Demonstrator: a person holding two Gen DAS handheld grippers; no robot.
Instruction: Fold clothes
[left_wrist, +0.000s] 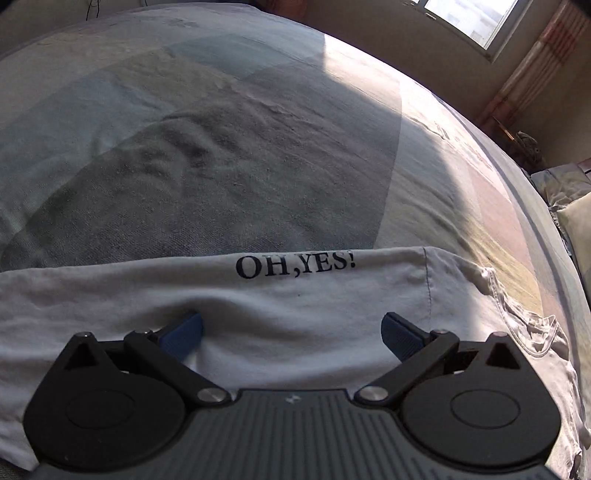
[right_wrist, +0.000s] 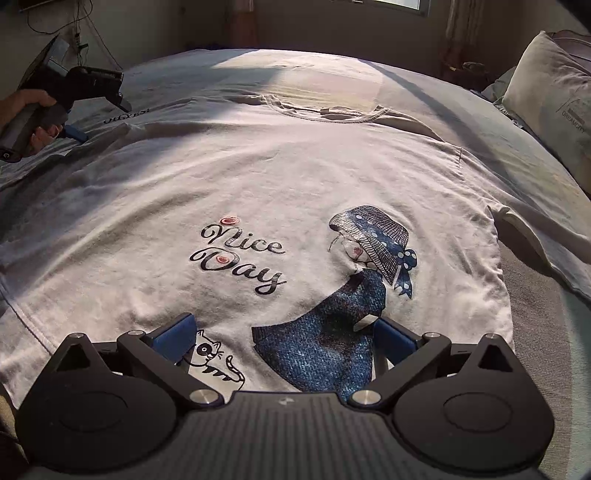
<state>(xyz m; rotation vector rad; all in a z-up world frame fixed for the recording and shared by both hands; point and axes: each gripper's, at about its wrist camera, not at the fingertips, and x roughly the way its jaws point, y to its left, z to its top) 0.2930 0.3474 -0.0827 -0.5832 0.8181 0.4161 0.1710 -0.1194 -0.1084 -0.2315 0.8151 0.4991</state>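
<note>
T-shirt (right_wrist: 295, 177): hem hidden under the right gripper's body, left side cut by frame edge. Far sleeve print (right_wrist: 126, 117) too small to read from the right wrist. Pillow (right_wrist: 554, 96) cut off at right. Hand (right_wrist: 26, 114) on left gripper only partly in frame.

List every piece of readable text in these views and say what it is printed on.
"OH,YES!" on the sleeve of the white T-shirt.
"Nice Day" in script on the T-shirt's front.
The pillow carries a small print, roughly "DREAMCITY", too blurred to be sure.
</note>
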